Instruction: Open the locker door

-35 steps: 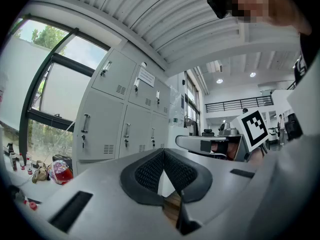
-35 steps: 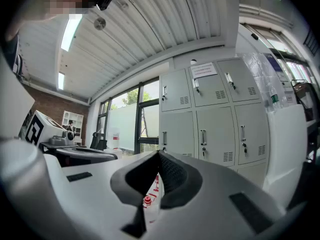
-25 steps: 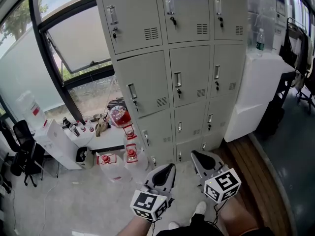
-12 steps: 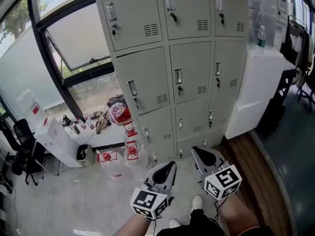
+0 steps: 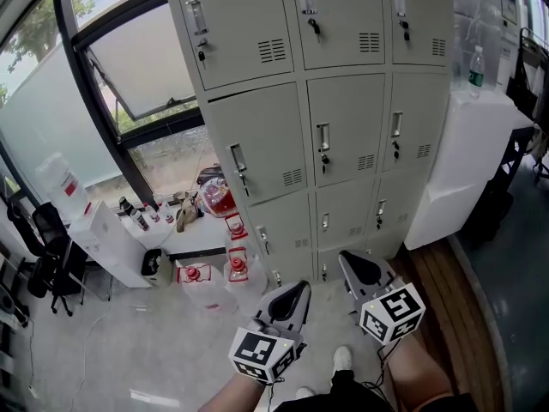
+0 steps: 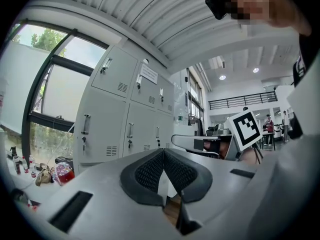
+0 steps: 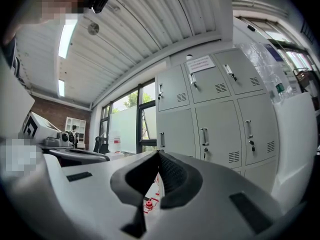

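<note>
Since a second ago the locker bank (image 5: 257, 144) has slid rightward in the head view, while both grippers keep their spot at the bottom edge. Far left of the left jaws run the tilted window panes (image 5: 129, 67). Below them are one clear water jug (image 5: 62, 187), one black office chair (image 5: 47, 260) and a low white desk (image 5: 107, 243) carrying several small bottles (image 5: 141, 217). Nearer, still left of the jaws, two red-capped jugs (image 5: 194, 277) stand on the pale grey floor (image 5: 111, 350). The left gripper (image 5: 296, 290) and right gripper (image 5: 347, 260) lie side by side, each with its jaws clenched on nothing. Ahead of both jaws and well apart from them, the bank shows three columns and four rows of grey locker doors (image 5: 339, 136), all closed, each with one upright handle. Right of the right jaws stands one white cabinet (image 5: 467, 161) with one bottle (image 5: 477, 63) on top, beside a strip of wooden flooring (image 5: 437, 290).
</note>
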{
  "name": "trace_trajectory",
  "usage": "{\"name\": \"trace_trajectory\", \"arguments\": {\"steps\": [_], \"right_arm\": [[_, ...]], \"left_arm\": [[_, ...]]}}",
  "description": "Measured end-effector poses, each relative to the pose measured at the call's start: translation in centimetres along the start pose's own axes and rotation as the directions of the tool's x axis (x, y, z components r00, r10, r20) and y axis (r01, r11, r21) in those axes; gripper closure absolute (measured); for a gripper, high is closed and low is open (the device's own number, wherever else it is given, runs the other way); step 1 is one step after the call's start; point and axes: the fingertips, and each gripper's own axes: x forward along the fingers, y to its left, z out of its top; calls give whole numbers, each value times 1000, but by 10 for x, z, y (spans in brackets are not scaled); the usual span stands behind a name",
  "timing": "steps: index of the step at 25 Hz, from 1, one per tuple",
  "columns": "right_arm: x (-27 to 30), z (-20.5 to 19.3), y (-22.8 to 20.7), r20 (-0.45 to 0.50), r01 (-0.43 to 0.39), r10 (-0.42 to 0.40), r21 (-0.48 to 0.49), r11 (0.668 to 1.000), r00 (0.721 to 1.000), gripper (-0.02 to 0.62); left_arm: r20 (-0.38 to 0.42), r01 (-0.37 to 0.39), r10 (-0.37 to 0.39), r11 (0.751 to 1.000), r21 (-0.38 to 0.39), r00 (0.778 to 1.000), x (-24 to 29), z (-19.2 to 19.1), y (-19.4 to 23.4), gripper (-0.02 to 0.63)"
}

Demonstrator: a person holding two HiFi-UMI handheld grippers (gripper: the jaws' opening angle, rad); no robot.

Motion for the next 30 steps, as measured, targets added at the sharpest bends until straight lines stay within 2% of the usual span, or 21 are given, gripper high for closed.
{"name": "trace_trajectory", "arguments": {"steps": [30], "right_arm": [[128, 7, -130, -21, -83, 82, -10, 997, 996, 541]], "left_arm": [[0, -89, 89, 996, -21, 996, 148, 4, 72, 589]]}}
